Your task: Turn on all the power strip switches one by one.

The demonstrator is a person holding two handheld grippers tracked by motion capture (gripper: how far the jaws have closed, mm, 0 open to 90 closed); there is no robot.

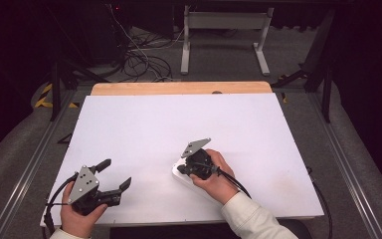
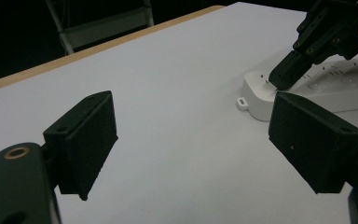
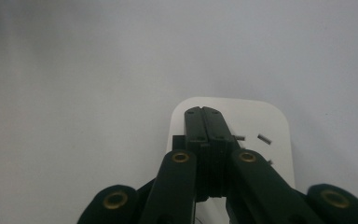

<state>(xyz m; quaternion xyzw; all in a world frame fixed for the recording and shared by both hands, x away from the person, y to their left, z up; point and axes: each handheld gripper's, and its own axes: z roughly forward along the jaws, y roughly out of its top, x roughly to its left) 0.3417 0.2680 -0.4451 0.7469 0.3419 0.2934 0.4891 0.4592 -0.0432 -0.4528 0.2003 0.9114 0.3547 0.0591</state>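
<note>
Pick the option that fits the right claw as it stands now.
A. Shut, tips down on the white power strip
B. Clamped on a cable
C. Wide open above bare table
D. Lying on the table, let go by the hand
A: in the right gripper view the right claw has its jaws pressed together over the white power strip, with nothing between them.
</note>
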